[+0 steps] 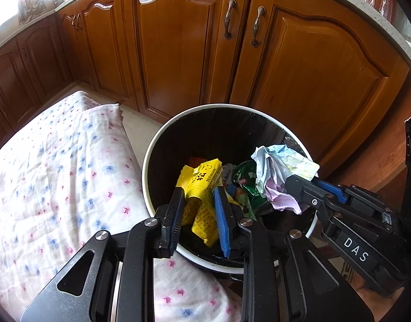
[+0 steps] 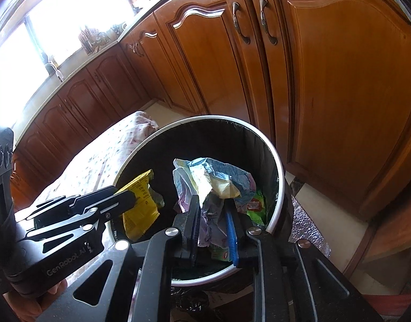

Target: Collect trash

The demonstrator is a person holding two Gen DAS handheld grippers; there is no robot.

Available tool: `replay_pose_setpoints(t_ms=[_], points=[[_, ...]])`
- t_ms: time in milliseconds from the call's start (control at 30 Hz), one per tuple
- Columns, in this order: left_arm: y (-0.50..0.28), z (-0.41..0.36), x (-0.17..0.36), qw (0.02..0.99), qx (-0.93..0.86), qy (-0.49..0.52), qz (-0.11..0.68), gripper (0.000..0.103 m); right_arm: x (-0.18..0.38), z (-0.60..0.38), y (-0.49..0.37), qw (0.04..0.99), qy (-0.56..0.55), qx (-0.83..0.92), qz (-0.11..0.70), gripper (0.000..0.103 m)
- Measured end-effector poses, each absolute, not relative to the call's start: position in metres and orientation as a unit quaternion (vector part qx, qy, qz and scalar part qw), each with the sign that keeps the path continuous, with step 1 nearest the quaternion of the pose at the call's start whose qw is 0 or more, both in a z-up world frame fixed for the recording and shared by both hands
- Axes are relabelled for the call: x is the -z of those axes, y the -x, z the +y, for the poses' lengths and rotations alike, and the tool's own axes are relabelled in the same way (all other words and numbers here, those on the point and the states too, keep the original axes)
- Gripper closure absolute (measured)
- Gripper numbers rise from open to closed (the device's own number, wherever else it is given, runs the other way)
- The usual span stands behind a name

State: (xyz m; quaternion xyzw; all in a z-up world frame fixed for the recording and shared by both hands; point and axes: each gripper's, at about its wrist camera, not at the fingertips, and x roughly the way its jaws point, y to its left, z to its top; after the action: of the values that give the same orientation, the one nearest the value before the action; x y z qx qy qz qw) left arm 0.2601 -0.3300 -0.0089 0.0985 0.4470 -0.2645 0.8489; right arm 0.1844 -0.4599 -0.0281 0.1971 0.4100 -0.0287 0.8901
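A round bin with a white rim [image 1: 149, 161] and black liner stands in front of the wooden cabinets; it also shows in the right wrist view [image 2: 279, 177]. My left gripper [image 1: 198, 190] is shut on a yellow wrapper [image 1: 202, 179] and holds it over the bin's mouth; the wrapper also shows in the right wrist view [image 2: 139, 204]. My right gripper [image 2: 213, 201] is shut on a crumpled pastel paper wad [image 2: 213, 179], also over the bin; the wad also shows in the left wrist view [image 1: 275, 171]. A green packet [image 1: 243, 182] lies inside the bin.
A floral cloth-covered surface [image 1: 58, 177] lies left of the bin. Wooden cabinet doors [image 1: 178, 43] with metal handles stand close behind. A silver foil mat [image 2: 307, 222] lies on the floor to the bin's right.
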Motion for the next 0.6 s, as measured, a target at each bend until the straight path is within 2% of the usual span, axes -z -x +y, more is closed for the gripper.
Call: replay_pose_setpoints(t_ms=[100,267,367,533,600], points=[[-0.262,-0.331,0.008,0.847,0.267,-0.096,0.45,0.075,0.028,-0.461,-0.183,0.891,-0.2,0.029,0.407,0.075],[-0.26,-0.326,0.004,0.85,0.265,-0.097,0.446,0.062,0.024,-0.462,-0.176,0.892,-0.21,0.028,0.4,0.069],[-0.256,-0.319,0.0,0.852,0.264,-0.092,0.442,0.061,0.02,-0.46,-0.172,0.894,-0.211,0.026,0.395,0.061],[-0.249,-0.305,-0.007,0.857,0.259,-0.084,0.438,0.059,0.013,-0.455,-0.161,0.899,-0.215,0.024,0.382,0.059],[-0.244,-0.297,-0.009,0.859,0.258,-0.081,0.435,0.058,0.01,-0.451,-0.154,0.902,-0.219,0.02,0.372,0.054]])
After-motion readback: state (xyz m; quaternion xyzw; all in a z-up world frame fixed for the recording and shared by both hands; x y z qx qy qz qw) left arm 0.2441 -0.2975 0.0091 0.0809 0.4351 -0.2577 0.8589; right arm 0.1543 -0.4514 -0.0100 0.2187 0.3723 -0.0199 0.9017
